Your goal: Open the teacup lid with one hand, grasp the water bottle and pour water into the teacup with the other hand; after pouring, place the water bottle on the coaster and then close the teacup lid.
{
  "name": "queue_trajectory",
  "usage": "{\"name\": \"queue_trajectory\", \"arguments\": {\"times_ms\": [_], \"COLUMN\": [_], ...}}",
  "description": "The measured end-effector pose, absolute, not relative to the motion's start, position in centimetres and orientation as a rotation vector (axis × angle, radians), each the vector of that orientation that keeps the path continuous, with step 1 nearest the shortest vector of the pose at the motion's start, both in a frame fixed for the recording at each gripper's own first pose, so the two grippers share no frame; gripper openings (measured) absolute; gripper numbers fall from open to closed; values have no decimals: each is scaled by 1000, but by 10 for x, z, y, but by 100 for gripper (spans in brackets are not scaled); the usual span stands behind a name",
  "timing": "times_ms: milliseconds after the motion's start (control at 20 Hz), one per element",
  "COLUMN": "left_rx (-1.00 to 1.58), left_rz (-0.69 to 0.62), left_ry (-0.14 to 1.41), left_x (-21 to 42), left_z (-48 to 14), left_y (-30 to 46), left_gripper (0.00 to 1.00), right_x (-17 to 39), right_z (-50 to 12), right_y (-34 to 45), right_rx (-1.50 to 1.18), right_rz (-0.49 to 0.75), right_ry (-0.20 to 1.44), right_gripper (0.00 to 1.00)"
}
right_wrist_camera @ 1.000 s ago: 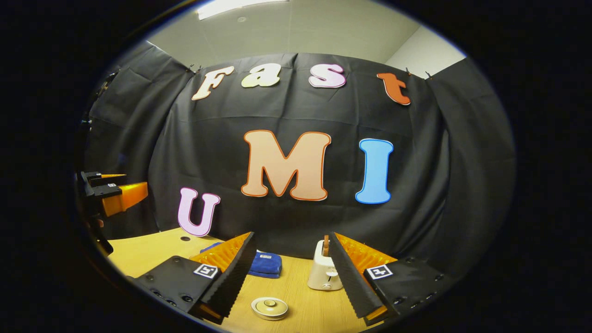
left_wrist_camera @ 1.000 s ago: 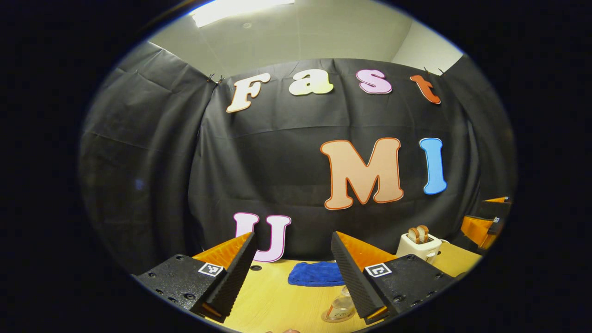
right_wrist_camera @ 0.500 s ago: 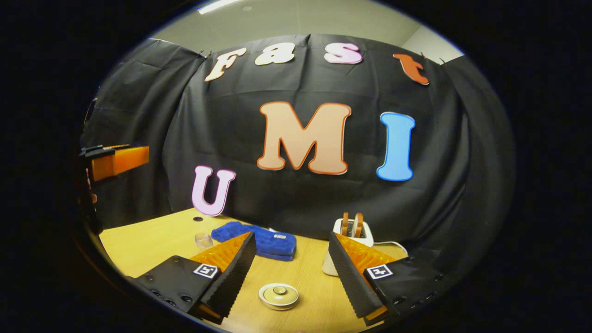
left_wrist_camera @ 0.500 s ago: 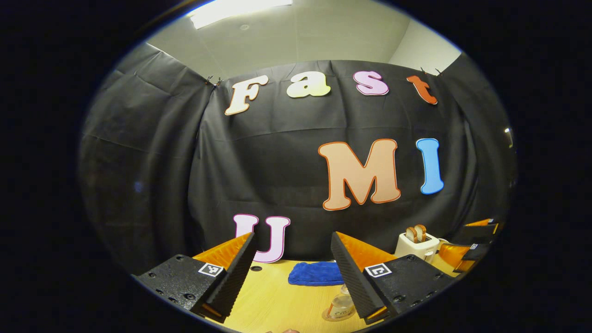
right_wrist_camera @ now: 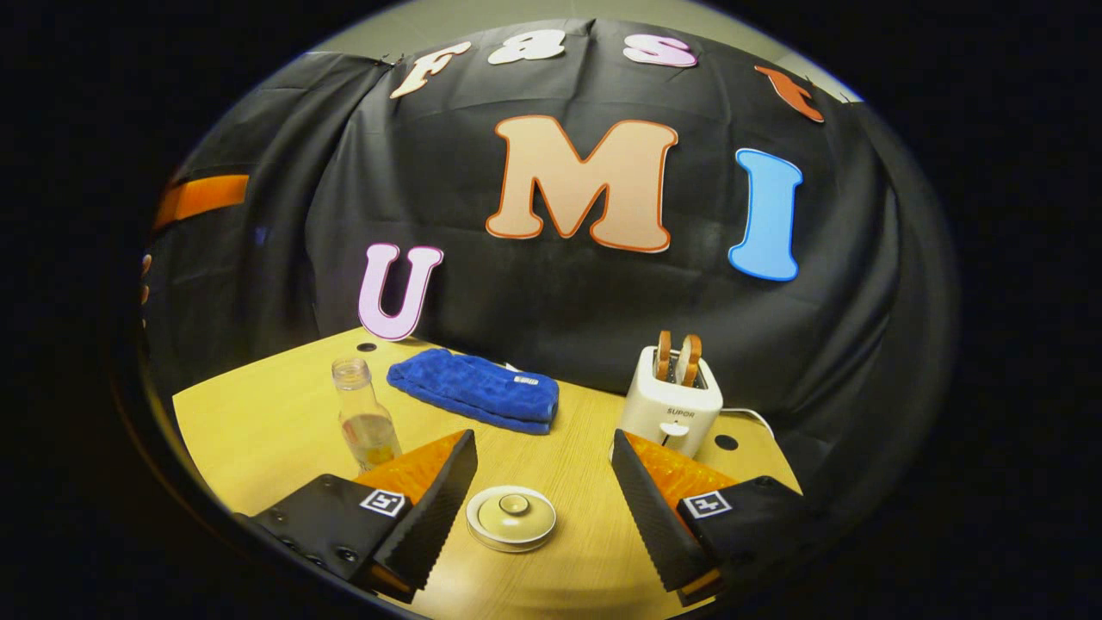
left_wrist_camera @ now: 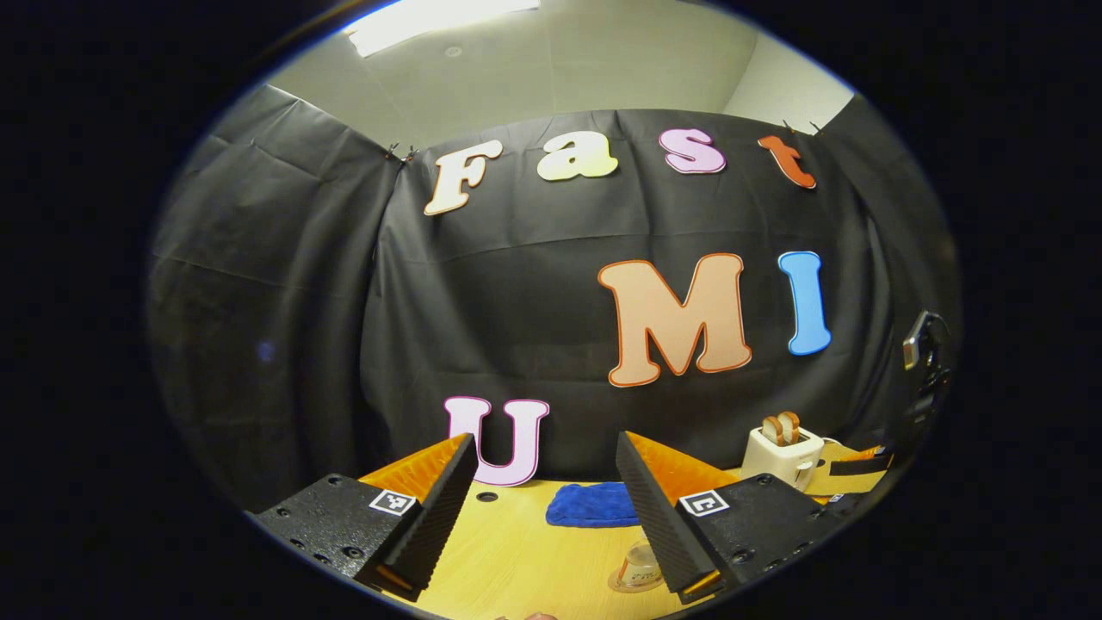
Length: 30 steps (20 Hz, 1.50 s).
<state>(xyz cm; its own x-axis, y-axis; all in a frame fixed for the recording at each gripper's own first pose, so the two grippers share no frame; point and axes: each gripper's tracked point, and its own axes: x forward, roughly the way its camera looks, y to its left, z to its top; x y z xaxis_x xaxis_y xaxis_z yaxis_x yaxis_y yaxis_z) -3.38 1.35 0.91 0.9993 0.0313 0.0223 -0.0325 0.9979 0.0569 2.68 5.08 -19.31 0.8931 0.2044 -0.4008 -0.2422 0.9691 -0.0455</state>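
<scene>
Two open fingers, lidded teacup between

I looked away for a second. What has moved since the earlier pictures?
The right gripper has tipped downward toward the table, bringing the teacup lid between its open fingers and the water bottle into sight. Nothing was grasped or released. The left gripper stayed open and nearly still; the blue towel and toaster kept their places.
</scene>
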Motion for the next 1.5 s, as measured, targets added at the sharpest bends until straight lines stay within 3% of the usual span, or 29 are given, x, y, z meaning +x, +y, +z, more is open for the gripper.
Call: {"name": "queue_trajectory", "arguments": {"times_ms": [100, 800, 1100, 1150, 1200, 1300, 1350, 1500], "left_rx": [63, 120, 127, 127, 129, 128, 127, 127], "left_rz": [43, 98, 111, 110, 111, 109, 110, 109], "left_ry": [-12, 20, 36, 37, 38, 40, 38, 39], "left_x": [-36, -47, -49, -49, -49, -48, -47, -46], "left_z": [7, 5, 1, 1, 0, 0, 0, 0], "left_y": [17, 38, 42, 42, 41, 40, 40, 39], "left_gripper": [94, 93, 93, 93, 93, 92, 93, 93], "right_x": [29, 34, 34, 35, 35, 33, 32, 30], "right_z": [-209, -305, -316, -317, -315, -318, -317, -314], "right_y": [53, 69, 72, 73, 73, 75, 76, 77], "right_rx": [-98, -151, -164, -166, -167, -177, -185, -206], "right_rz": [246, 298, 309, 313, 316, 322, 325, 334], "right_ry": [443, 624, 642, 642, 637, 643, 637, 626], "right_gripper": [100, 100, 66, 66, 80, 59, 65, 65]}}
